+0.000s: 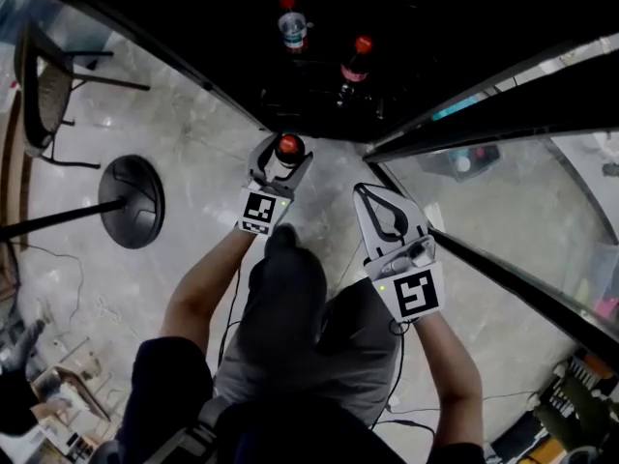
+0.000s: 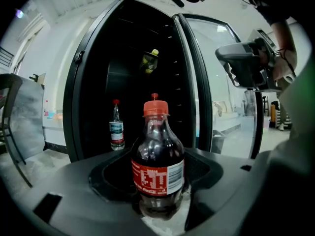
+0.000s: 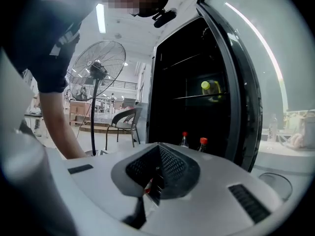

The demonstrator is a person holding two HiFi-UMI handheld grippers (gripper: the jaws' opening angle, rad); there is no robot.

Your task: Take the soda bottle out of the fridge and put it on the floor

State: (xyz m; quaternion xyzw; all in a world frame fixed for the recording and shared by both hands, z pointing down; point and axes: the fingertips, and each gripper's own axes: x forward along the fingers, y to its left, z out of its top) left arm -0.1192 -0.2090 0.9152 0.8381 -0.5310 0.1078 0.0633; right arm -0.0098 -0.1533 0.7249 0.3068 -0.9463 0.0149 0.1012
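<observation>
My left gripper is shut on a dark soda bottle with a red cap and red label, upright over the floor just in front of the open fridge. In the left gripper view the soda bottle fills the gap between the jaws of the left gripper, its base close to the pale floor. My right gripper hangs to the right, shut, with nothing between the jaws of the right gripper.
Inside the fridge stand a clear bottle and a second cola bottle; a yellow bottle lies on an upper shelf. The glass door stands open at right. A fan base and chair stand left.
</observation>
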